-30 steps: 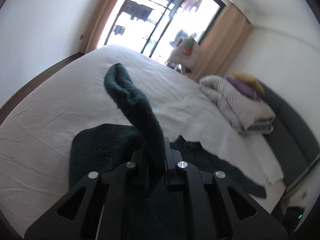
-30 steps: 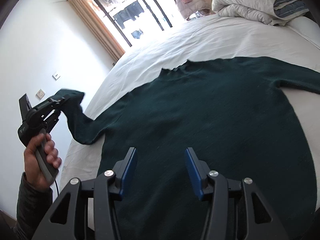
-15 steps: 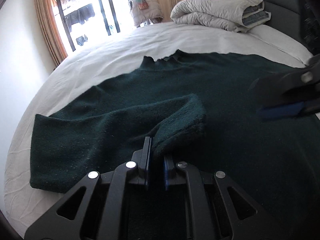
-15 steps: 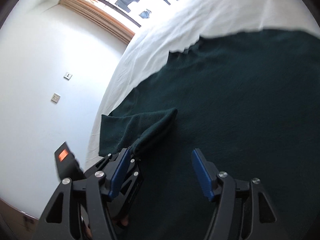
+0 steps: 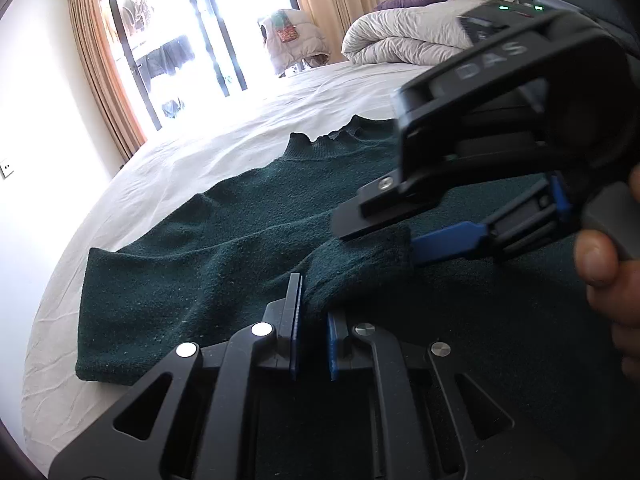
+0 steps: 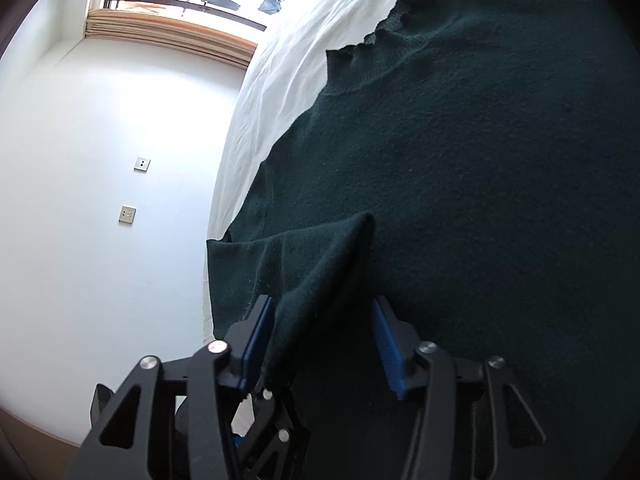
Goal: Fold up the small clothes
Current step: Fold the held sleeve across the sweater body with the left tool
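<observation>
Pinching the sweater [image 5: 248, 248] cuff, left gripper [image 5: 314, 312] lies low; right gripper [image 6: 324, 344] straddles it, fingers apart.

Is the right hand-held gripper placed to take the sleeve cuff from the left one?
Probably yes. The right hand-held gripper is open with the sleeve cuff between its fingers; the left hand-held gripper pinches the cuff just behind.

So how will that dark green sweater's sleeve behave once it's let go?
Likely floppy: the sleeve droops from the left gripper. Its fuzzy knit probably grips rather than slides over the sweater. It should stay where laid.
</observation>
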